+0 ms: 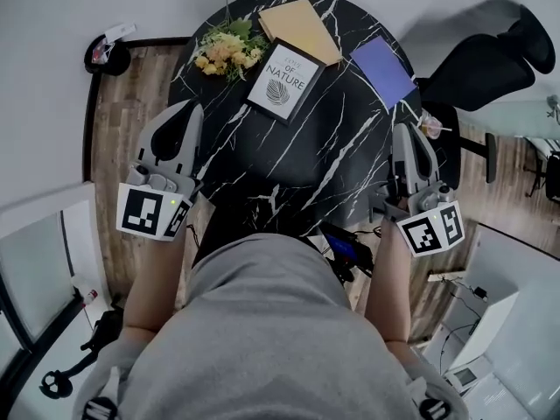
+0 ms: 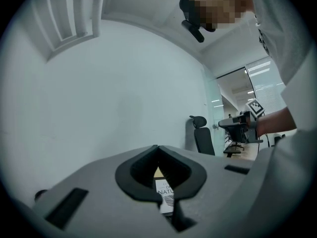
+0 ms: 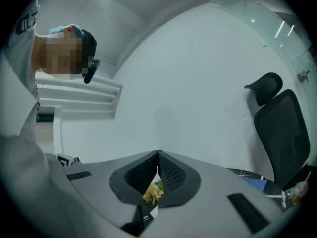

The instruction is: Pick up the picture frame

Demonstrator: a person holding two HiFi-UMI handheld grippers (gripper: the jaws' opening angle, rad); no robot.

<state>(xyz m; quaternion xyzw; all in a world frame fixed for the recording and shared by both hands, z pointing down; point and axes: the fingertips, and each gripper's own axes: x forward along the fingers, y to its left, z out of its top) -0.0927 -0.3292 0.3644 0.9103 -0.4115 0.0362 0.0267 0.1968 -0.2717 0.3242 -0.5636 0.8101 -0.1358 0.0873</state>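
The round black worktop (image 1: 337, 160) fills the upper middle of the head view. The frame (image 1: 283, 80) lies on it near top centre, its long axis slanting from upper right to lower left. My left tongs (image 1: 193, 106), pressed together and empty, sit near its left corner. My right tongs (image 1: 403, 129), likewise closed on nothing, are farther off at right.

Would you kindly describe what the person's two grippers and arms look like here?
Both the left gripper and right gripper are light grey moulded shells with dark pads, mesh-textured on the right one. Each carries a rear cube of black-and-white square markers; a small green light glows on the left. The person wears a grey short-sleeved top.
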